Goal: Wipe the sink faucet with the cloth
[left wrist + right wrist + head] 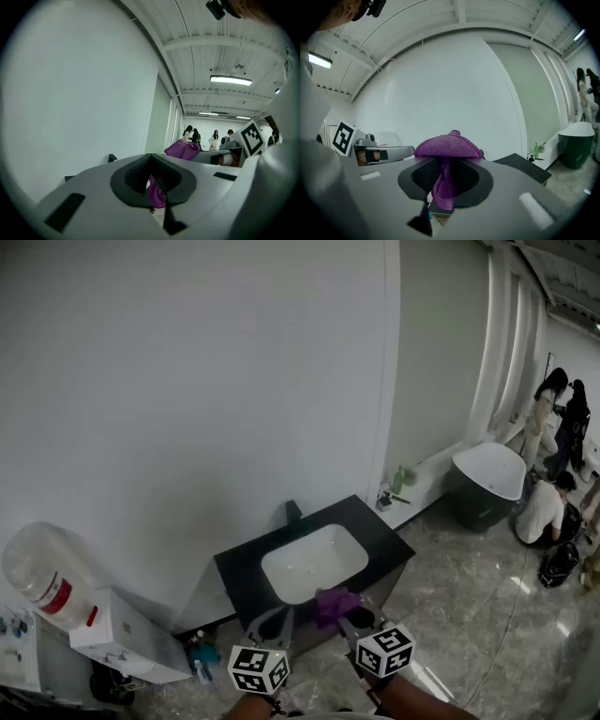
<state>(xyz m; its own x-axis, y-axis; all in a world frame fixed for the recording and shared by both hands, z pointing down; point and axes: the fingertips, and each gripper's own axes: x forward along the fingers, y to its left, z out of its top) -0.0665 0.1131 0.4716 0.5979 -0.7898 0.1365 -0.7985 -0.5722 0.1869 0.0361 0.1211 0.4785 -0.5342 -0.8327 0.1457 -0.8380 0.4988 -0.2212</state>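
While the right gripper [443,180] and left gripper [154,187] both clamp the purple cloth [336,604], the black faucet [293,512] stands upright at 12 o'clock — across the white basin [314,563] — marginally nearer the left.

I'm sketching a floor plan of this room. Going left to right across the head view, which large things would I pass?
Water jug → white dispenser → sink basin → bathtub → people
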